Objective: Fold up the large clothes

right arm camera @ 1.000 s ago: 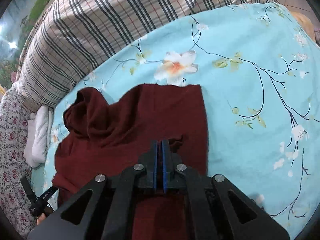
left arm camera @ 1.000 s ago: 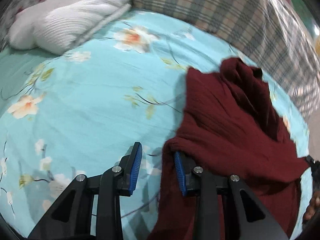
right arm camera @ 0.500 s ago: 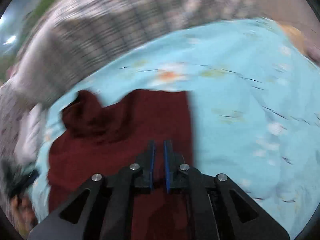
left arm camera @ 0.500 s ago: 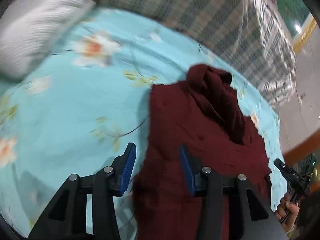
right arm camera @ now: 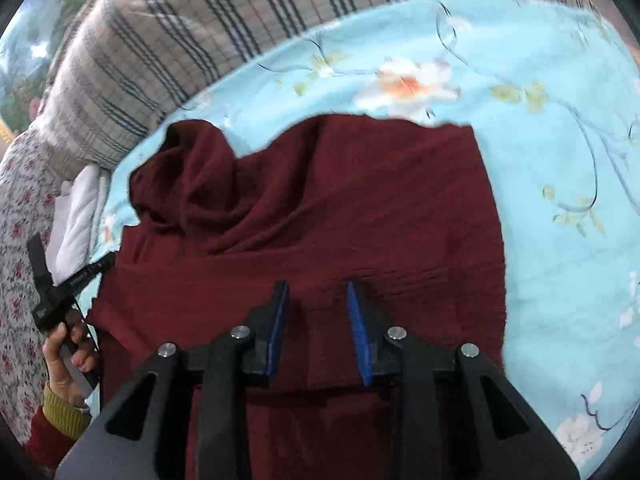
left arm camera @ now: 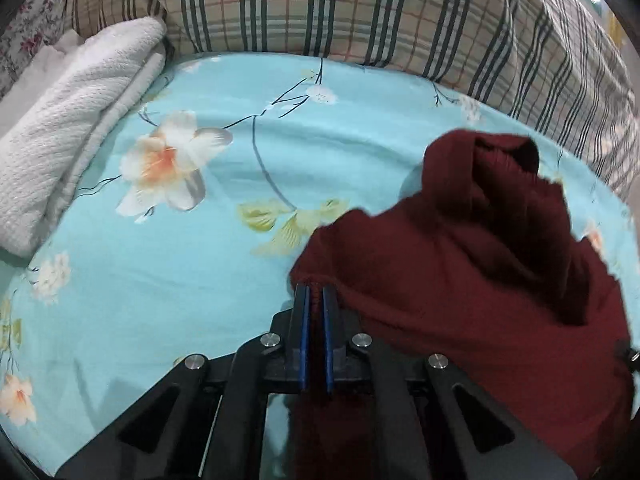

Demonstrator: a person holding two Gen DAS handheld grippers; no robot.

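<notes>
Bedsheet (left arm camera: 168,264) carries the maroon sweater (right arm camera: 320,216), collar toward eleven o'clock. Left gripper (left arm camera: 315,296), open a moment ago, now pinches its edge; right gripper (right arm camera: 318,300), shut before, is opening with nothing pressed, so the next fold passes to the left side.

Dark maroon knit garment (right arm camera: 360,208) — ribbed, soft, lying partly flattened on a turquoise floral bedsheet (left arm camera: 192,248). Far edge runs roughly straight, its right corner squared off near a printed white-orange blossom. At the far left, a bunched, rumpled lump of the fabric (left arm camera: 492,168) stands up in folds, close to the plaid bedding. Broad middle lies fairly smooth with faint horizontal creases. One near-left edge is drawn up off the sheet — pinched in the shut left tool (left arm camera: 315,300), cloth hanging beneath it.
</notes>
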